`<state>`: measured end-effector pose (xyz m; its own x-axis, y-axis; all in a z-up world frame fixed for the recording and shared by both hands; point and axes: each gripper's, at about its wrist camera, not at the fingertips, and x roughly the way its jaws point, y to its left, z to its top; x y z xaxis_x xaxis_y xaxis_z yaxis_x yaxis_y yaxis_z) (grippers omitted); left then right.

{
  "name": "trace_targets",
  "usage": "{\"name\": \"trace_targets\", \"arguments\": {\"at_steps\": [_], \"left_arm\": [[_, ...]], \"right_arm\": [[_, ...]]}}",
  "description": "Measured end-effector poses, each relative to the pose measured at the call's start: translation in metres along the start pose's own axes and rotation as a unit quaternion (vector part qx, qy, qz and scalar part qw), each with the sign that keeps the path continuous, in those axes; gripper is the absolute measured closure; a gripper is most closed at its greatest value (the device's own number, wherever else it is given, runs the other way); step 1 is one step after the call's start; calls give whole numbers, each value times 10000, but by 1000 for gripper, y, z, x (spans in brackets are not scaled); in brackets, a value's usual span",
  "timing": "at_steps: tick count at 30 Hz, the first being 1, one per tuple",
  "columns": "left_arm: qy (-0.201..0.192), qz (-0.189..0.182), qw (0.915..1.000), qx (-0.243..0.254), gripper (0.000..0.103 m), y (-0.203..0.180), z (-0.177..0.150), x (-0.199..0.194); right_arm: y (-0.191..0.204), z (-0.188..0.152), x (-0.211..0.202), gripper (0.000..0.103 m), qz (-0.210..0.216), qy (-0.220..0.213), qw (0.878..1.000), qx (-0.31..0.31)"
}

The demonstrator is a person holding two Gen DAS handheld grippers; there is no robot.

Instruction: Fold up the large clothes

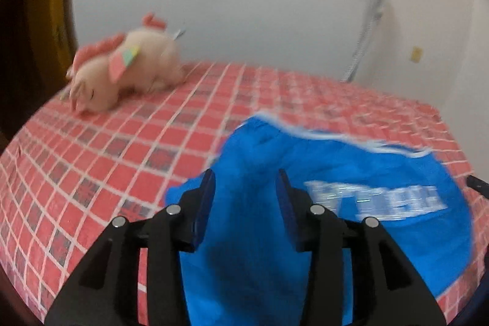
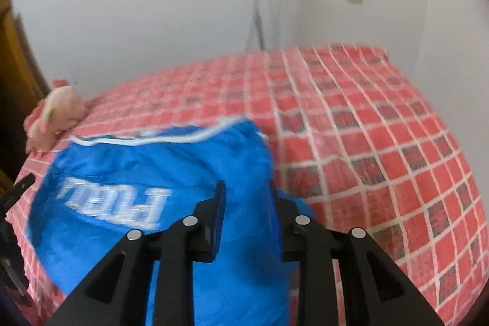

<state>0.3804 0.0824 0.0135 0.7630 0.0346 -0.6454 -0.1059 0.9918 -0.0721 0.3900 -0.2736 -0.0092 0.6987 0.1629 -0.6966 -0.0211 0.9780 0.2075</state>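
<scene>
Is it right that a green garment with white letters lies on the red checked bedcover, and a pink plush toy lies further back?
Not quite: the garment is blue, not green, as both wrist views show. Its white letters, the red checked bedcover and the pink plush toy further back are as you say.

Both wrist cameras looked forward and downward along their own black fingers (image 1: 207, 197) from close above a red checked bed (image 1: 107, 148), sharing the blue garment (image 1: 305, 161), a pink plush toy (image 1: 128, 72) and the white wall (image 2: 152, 5) behind.
</scene>
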Motion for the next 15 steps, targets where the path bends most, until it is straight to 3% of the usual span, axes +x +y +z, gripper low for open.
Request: {"name": "trace_targets", "arguments": {"at_steps": [3,7,13,15], "left_arm": [[85,-104,9999,82,61,-38,-9,-9],[559,-483,9971,158,61,-83,-38,13],[601,-80,9953,759,61,-103,-82,45],[721,-163,9953,623,62,-98,-84,50]], "right_arm": [[33,-11,0,76,29,-65,9999,-134],[64,-33,19,76,-152,19,9993,-343],[74,-67,56,76,-443,196,9968,-631],[72,-69,61,77,-472,284,9970,-537]]}}
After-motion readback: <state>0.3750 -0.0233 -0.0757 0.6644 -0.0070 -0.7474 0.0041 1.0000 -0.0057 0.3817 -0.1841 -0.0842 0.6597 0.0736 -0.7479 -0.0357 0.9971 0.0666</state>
